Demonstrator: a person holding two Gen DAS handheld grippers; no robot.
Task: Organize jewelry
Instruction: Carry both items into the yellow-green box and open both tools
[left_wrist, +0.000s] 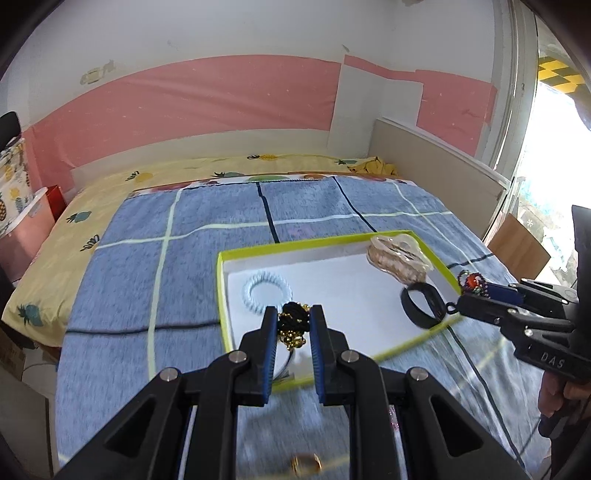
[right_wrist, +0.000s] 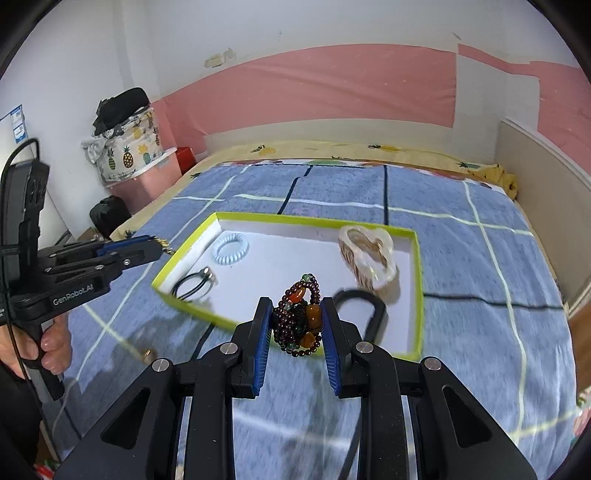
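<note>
A white tray with a lime-green rim (left_wrist: 258, 248) (right_wrist: 291, 220) lies on the blue checked blanket. My left gripper (left_wrist: 293, 320) is shut on a black cord with gold beads (left_wrist: 293, 325) above the tray's near left part. My right gripper (right_wrist: 295, 317) is shut on a dark red and amber bead bracelet (right_wrist: 299, 317) over the tray's near edge. In the tray lie a pale blue spiral hair tie (left_wrist: 266, 291) (right_wrist: 231, 249), a black bangle (left_wrist: 421, 304) (right_wrist: 364, 306), a shell-like beige piece (left_wrist: 400, 258) (right_wrist: 369, 258) and a thin black cord ring (right_wrist: 195, 284).
A gold ring (left_wrist: 306, 463) (right_wrist: 147, 353) lies on the blanket near the tray. The bed has a yellow pineapple sheet (left_wrist: 110, 192), a headboard (left_wrist: 436, 158) at right, a pink box (right_wrist: 147, 177) and a bag at left.
</note>
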